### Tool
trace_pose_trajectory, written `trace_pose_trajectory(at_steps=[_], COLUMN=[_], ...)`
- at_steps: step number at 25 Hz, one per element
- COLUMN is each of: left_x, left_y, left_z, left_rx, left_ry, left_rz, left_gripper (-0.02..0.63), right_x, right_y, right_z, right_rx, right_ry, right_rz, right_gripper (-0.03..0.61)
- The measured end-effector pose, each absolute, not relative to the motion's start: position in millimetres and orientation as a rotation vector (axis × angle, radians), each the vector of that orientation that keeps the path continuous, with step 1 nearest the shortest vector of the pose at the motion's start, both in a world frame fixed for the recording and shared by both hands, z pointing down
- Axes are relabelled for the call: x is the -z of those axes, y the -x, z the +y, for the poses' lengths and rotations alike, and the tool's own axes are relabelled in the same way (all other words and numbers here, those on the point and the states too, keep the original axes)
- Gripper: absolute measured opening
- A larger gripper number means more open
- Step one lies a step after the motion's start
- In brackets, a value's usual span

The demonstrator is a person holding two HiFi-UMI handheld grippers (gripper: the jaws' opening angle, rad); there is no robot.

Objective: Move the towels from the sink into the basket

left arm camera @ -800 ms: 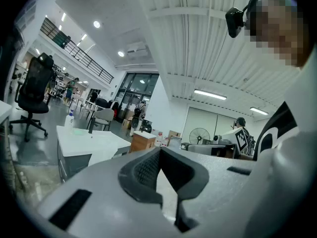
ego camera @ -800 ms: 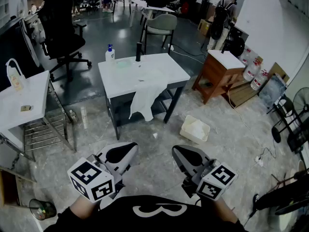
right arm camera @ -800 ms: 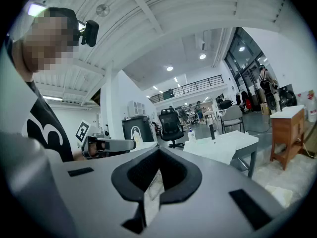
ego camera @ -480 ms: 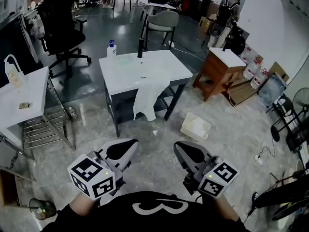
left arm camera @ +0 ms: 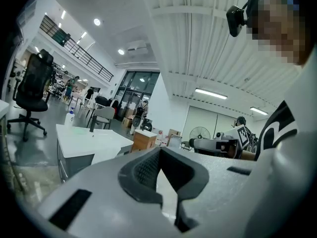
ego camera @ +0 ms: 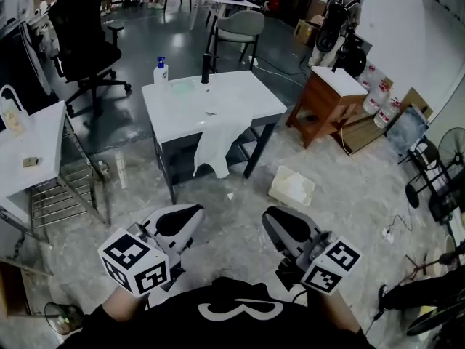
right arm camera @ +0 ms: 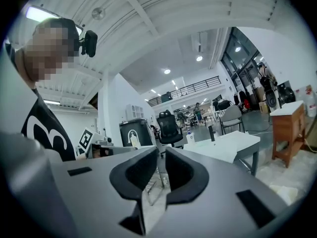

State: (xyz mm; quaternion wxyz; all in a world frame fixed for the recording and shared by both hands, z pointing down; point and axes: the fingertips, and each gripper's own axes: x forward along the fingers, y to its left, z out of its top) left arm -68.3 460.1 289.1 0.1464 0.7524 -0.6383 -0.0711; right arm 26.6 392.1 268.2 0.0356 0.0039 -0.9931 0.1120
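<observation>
Two closed, empty tools: my left gripper (ego camera: 179,221) and right gripper (ego camera: 285,227) are well apart from the towel (ego camera: 215,145) draped over the counter (ego camera: 178,113) edge. A loose pinch could drop it on the floor, missing the basket (ego camera: 292,186).

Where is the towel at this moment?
In the head view, the white towel hangs over the front edge of the sink table, near centre frame, up and left of the white basket.
</observation>
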Motion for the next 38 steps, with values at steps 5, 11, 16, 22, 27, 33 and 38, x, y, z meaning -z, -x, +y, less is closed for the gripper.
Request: trace_pose_trajectory(at_steps=[5,11,16,22,27,33,38], left_x=[-299,-309,-321,-346,-369,-385,-404], left_y=[74,98,127,168,201,236,262], left_z=[437,391,329,245,194,162,156], left_rx=[0.174,0.161,0.17,0.167,0.14,0.168,0.154], left_ry=[-2.136,-2.072,-1.998,-1.901,-1.801,-1.692,-1.65], left_rz=[-1.836,-1.867,-1.9,-1.938,-1.969,-2.025,-2.013], left_gripper=[0.006,0.006,0.006,0.006,0.006,0.006,0.006], right_x=[-278,-291,-308,-335,-377,-416,-446], right_y=[-18,11,41,85,120,160,200], right_z=[369,310,237,147,89,50,38], right_rx=[-0.276,-0.306,-0.344,-0.367,-0.389,-0.389,-0.435], right_ry=[0.0,0.0,-0.001,0.034,0.047,0.086,0.076], right_rz=[-3.045,-3.034,-2.999,-2.967,-2.879,-2.798,-2.731], right_gripper=[0.132,0.256,0.275,0.281,0.281,0.281,0.281])
